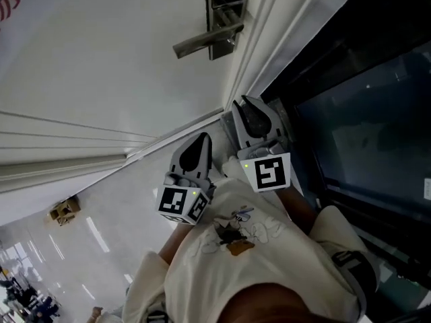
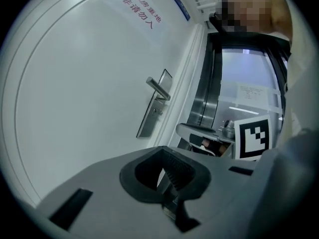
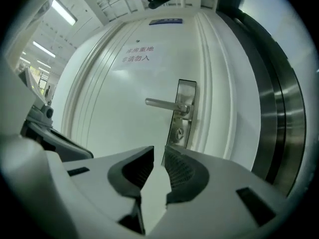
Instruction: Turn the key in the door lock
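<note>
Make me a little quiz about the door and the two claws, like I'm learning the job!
1. True or false: the right claw is gripping the door handle.
2. The writing on the door is: A red, B green, C black.
3. Fill in: the claw whose jaws are together is the ____ claw.

Key:
1. False. Its jaws stand apart with nothing between them, and it is not touching the door handle.
2. A.
3. The left claw.
</note>
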